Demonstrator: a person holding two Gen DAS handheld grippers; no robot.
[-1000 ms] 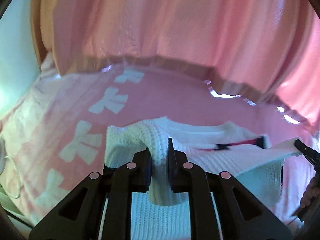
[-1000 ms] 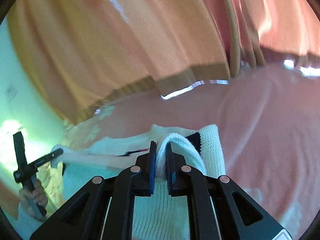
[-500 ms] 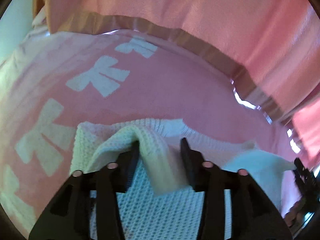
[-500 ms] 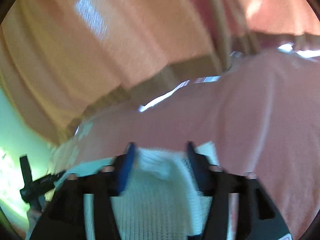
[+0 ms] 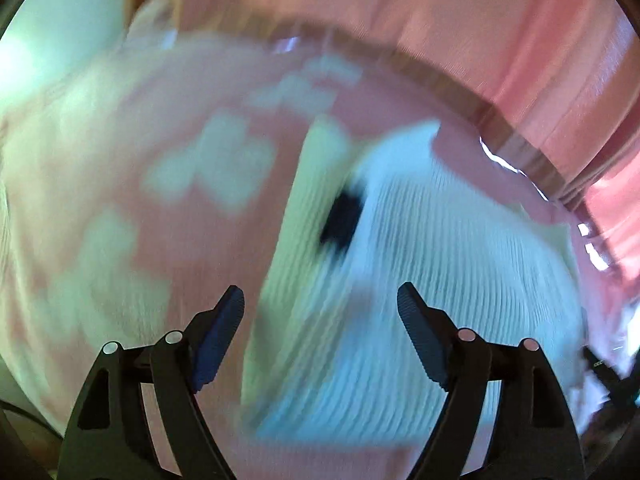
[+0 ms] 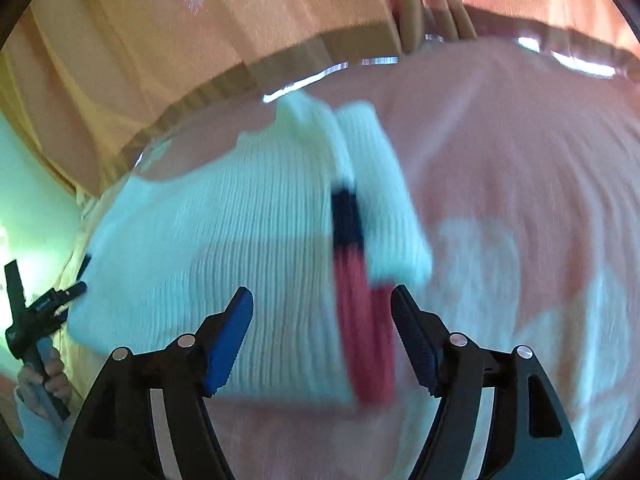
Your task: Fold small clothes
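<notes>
A pink bedspread point(image 5: 224, 240) with pale bow shapes covers nearly the whole lower field in both views, and everything else is placed from it. Behind its far edge hangs a pink-orange curtain point(image 6: 168, 40) with a brown band along its hem; slivers of bright light show between hem and bedspread.

On the bedspread lies the white knitted sweater point(image 6: 224, 232), spread flat with its ribs running away from the cameras. The right wrist view shows it fairly sharply: a folded sleeve point(image 6: 384, 196) lies along its right side, and beside that a stripe point(image 6: 352, 280) runs dark navy at the far end and red at the near end. The left wrist view is heavily motion-blurred; there the sweater point(image 5: 440, 272) is a pale ribbed mass with only a dark patch point(image 5: 342, 216) on it, and no red is discernible.

The left gripper point(image 5: 320, 332) stands with its jaws wide apart above the near part of the sweater, nothing between them. The right gripper point(image 6: 322, 330) is likewise spread wide, empty, its blue-padded fingers point(image 6: 228, 340) over the sweater's near edge, the red stripe between them.

Only the right wrist view shows the person's hand point(image 6: 44, 376) around the left gripper's handle, at the sweater's left edge.
</notes>
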